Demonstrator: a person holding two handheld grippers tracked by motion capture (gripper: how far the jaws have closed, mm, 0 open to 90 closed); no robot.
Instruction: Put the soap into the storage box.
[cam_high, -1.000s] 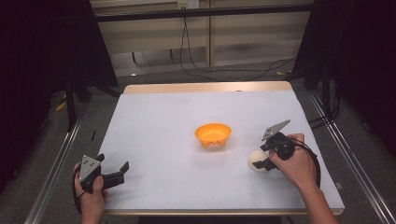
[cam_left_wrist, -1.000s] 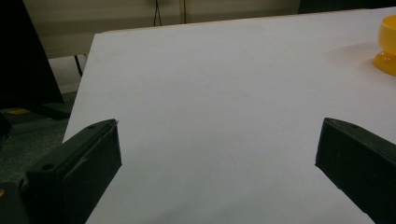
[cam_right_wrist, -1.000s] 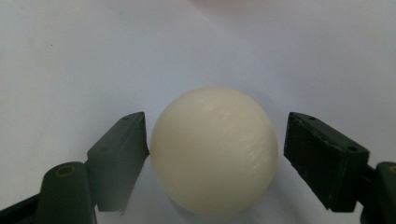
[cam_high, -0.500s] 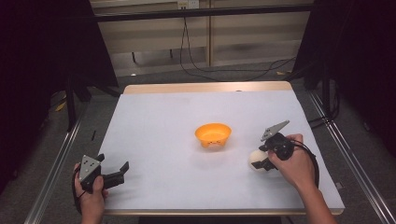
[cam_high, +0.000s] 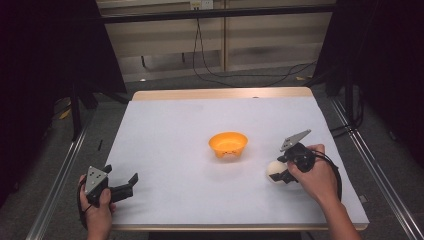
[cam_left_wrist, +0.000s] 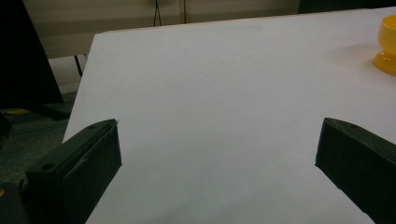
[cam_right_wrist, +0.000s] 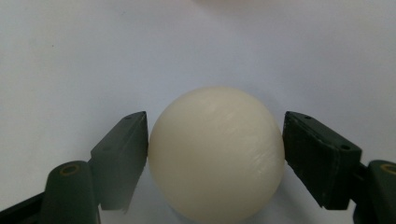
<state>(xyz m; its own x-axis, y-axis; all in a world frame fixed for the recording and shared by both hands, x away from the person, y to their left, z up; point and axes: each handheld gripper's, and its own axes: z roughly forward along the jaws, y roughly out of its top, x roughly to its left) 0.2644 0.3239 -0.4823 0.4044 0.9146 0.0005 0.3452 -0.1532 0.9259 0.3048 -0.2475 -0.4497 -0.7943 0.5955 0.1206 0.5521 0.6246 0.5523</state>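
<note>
Grippers first, from the left: the left gripper (cam_high: 131, 181) rests wide open and empty at the near table (cam_high: 165, 130) edge. An orange bowl (cam_high: 228, 145) stands mid-table, with nothing in the way. The right gripper (cam_right_wrist: 215, 140) clasps a cream ball (cam_right_wrist: 216, 154) across its middle; it looks smooth, hard, light and likely slippery.

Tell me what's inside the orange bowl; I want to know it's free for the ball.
The orange bowl looks empty in the high view: bare orange inside. Its near wall hides part of the bottom. The cream ball sits between the right gripper jaws.
</note>
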